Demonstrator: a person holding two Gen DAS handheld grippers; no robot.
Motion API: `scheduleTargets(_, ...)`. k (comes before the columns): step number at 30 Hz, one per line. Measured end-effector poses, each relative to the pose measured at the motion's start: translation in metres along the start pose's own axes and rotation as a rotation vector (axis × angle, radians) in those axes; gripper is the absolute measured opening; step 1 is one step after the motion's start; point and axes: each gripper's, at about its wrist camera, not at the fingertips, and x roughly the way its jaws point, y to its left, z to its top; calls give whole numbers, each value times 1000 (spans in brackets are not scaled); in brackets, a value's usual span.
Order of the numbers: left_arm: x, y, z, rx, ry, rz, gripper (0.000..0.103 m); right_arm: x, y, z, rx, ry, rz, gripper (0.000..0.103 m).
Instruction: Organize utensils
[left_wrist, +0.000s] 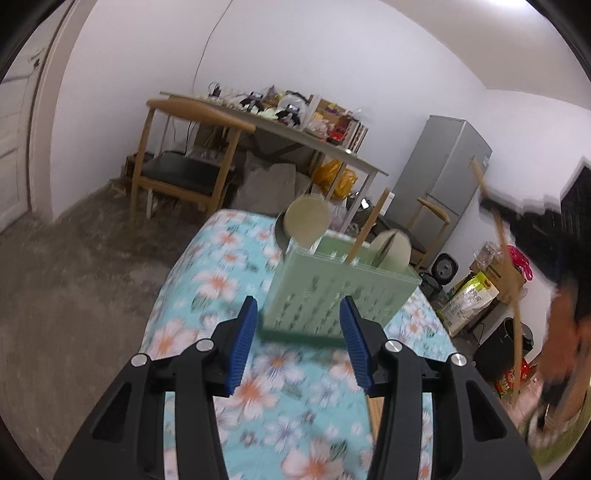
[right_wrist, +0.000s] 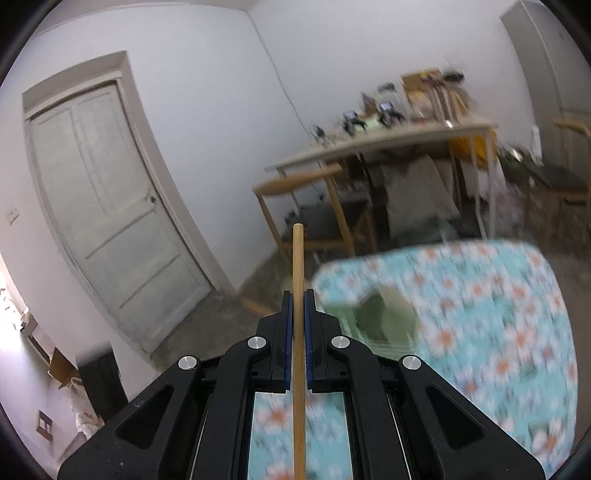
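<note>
Left claw (left_wrist: 299, 332) gapes, grasping nothing, before one green utensil holder (left_wrist: 332, 291) on the floral counter (left_wrist: 221, 280); two round-headed utensils and one stick stand in the holder. Right claw (right_wrist: 298, 314) is clenched on one wooden stick (right_wrist: 298, 332), its lower end cut off at 6 o'clock. Motion blur obscures detail.

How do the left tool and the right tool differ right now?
The left tool is open with nothing between its pads; the right tool is shut on a wooden stick. The left tool faces the green utensil holder; the right tool points mostly past it. Both have blue pads.
</note>
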Motion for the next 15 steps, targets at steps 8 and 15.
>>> scheduleTargets(8,-5,21,-19,-12,17,14,45,58,28,57,-89,-130,-8,4)
scheduleTargets(15,-5,40,-22,-30,17,24,45,110,22,70,-122,-161,-96,4)
